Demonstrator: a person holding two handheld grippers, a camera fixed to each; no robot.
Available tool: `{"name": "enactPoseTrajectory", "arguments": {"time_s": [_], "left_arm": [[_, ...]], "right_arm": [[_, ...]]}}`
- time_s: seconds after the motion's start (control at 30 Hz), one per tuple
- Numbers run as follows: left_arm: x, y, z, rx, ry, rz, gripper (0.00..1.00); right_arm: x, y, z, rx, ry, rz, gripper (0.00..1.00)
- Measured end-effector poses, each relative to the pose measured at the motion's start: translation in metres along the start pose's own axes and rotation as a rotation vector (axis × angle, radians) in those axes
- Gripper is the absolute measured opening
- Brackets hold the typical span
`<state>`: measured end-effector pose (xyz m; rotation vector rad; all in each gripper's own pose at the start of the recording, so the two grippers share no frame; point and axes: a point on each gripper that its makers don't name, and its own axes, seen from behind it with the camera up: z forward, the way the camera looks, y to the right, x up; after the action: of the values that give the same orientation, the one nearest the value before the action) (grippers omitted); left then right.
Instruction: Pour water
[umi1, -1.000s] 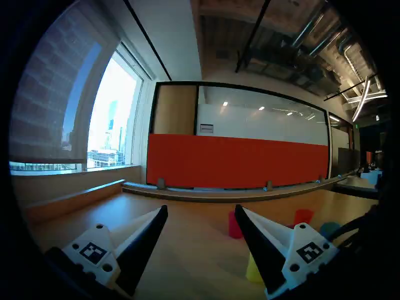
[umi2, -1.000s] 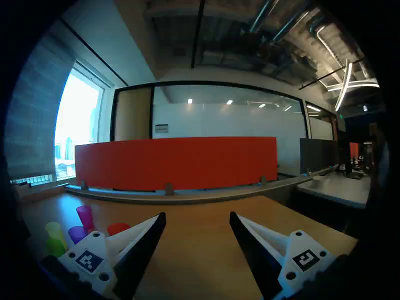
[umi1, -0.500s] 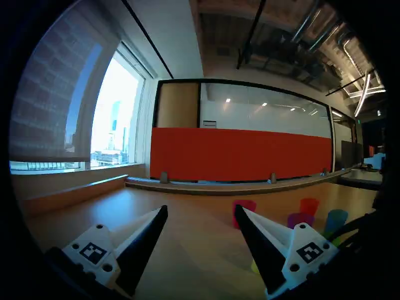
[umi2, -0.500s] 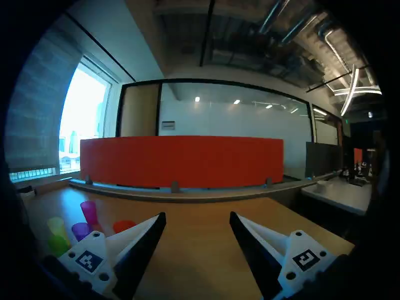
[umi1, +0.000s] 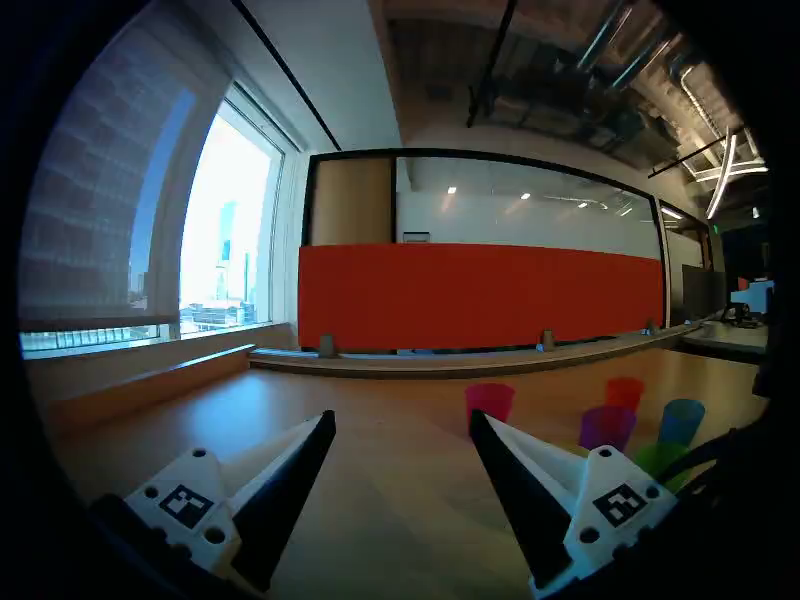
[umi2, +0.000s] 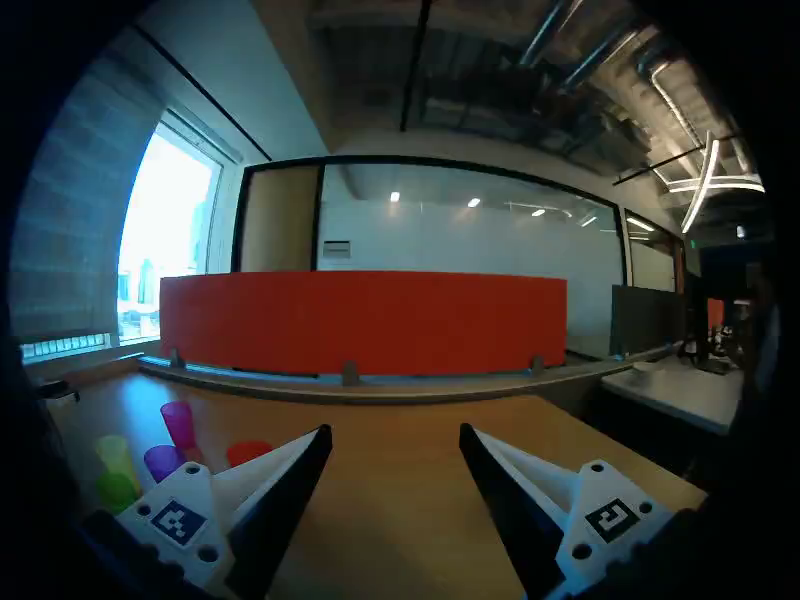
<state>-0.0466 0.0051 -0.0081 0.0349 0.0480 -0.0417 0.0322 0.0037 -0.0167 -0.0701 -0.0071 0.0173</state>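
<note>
Left gripper view | 5 cups (umi1: 489, 400) | 1 table (umi1: 400, 505) | left tongs (umi1: 401, 413) parted

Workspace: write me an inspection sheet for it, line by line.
Surface: wooden desk, pale and smooth.
Job's things: plastic cups upright in a cluster: pink cup, orange cup, purple cup, blue cup, green cup, yellow cup.
Clutter: nothing seen.
Grippers: left gripper and right gripper both open, fingers holding nothing, above the desk.
Cables: a dark cable beside the left gripper.
Surroundings: red divider behind the desk, window to the left, neighbouring desk to the right.
</note>
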Motion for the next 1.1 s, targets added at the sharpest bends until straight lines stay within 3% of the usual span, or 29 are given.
{"name": "enactPoseTrajectory", "arguments": {"time_s": [0.6,1.1], "left_arm": [[-0.011,0.006,0.002,-0.012,-0.029,0.006,1.0],[-0.01,0.006,0.002,-0.013,-0.03,0.006,1.0]], "right_arm": [[-0.001,-0.003,0.001,0.007,0.001,0.004,0.99],[0.0,-0.004,-0.004,-0.001,0.066,-0.029,0.99]]}}
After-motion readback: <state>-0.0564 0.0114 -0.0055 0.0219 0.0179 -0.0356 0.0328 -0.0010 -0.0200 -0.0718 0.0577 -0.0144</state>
